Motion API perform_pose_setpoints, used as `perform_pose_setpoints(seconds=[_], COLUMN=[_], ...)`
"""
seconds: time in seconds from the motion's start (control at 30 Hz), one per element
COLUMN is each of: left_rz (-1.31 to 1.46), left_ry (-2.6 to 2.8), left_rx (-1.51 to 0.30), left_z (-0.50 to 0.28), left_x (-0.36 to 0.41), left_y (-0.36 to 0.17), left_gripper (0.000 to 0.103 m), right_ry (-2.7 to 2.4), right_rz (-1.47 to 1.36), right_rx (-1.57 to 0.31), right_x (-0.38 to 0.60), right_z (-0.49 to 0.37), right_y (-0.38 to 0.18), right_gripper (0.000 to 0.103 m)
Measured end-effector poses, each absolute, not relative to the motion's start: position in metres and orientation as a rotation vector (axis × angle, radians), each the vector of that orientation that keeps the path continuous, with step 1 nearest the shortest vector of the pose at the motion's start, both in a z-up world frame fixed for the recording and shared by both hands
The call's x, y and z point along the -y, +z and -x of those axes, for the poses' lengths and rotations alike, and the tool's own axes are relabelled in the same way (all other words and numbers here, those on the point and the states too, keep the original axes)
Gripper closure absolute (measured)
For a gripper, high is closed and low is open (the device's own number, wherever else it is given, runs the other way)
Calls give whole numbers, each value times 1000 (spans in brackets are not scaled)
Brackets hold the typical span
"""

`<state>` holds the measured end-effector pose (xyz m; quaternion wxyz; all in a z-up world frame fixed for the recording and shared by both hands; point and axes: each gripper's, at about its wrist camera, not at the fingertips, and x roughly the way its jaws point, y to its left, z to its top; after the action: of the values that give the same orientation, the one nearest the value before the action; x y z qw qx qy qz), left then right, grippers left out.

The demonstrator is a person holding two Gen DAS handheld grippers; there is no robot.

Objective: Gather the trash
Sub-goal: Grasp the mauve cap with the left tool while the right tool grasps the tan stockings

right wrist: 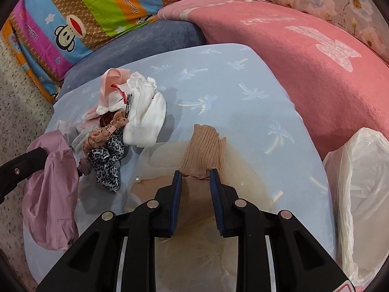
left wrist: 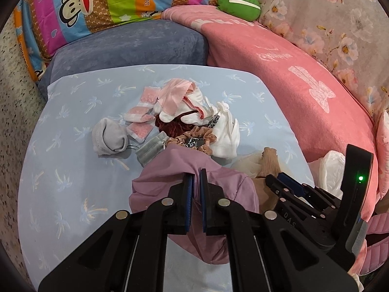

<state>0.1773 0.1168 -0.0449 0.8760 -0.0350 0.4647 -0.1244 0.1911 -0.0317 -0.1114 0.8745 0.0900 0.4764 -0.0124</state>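
Left gripper (left wrist: 196,174) jaws clamp a mauve cloth (left wrist: 170,170); right gripper (right wrist: 195,174), jaws closed on beige stockings (right wrist: 206,146), small clothes pile (right wrist: 131,112) at ten o'clock.

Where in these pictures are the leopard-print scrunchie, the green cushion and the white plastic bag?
Leopard-print scrunchie (right wrist: 108,164): right wrist view, on its spotted folds.
Green cushion (left wrist: 237,3): left wrist view, on its green face.
White plastic bag (right wrist: 362,185): right wrist view, on its crinkled side.

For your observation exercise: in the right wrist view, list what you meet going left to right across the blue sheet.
Mauve cloth → leopard-print scrunchie → white garment → tan stocking → white plastic bag.
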Motion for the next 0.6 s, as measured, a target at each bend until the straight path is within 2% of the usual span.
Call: perform_pose_setpoints(seconds=[0.27,0.37,0.43,0.6], left_rz=[58,52,47,40], left_ry=[-263,-267,-268,-268], left_rx=[-988,-998,-1001,-1002], left_z=[-187,-188,-189,-187], left_x=[-104,-100,-97,-93], left_y=[-53,-56,-57,-55], left_gripper=[97,97,97,97], right_ry=[-18,-21,-17,-1], right_rz=[-226,-236,-241,-263], right_rx=[-1015,-1027,-1033,-1005], right_x=[41,43,45,50], right_z=[-195,-197,-198,-192], right_y=[-119,-125,-128,-119], right_gripper=[79,89,102,102])
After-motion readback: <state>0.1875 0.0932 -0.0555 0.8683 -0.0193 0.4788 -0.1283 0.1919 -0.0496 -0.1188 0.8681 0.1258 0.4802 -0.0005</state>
